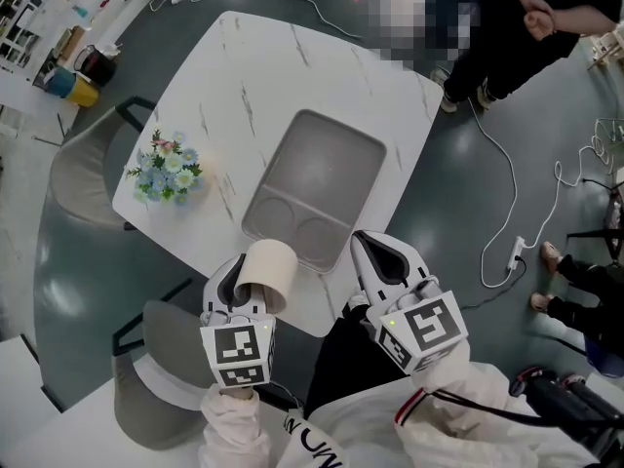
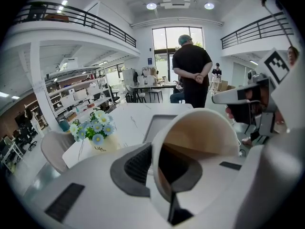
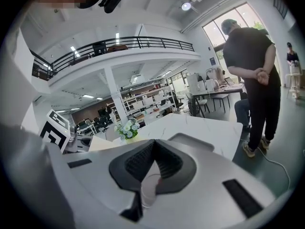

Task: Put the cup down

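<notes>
A cream paper cup is tipped on its side with its mouth facing the left gripper. My left gripper is shut on the cup's rim wall, one pad outside it and the other inside. The cup hangs over the near edge of the white marble table, just before the near corner of a grey tray. My right gripper is beside it on the right, above the table edge, with its jaws together and holding nothing I can make out.
A small pot of blue and white flowers stands left of the tray. Grey chairs stand at the table's left and near side. A person in black stands beyond the far corner. A cable and power strip lie on the floor to the right.
</notes>
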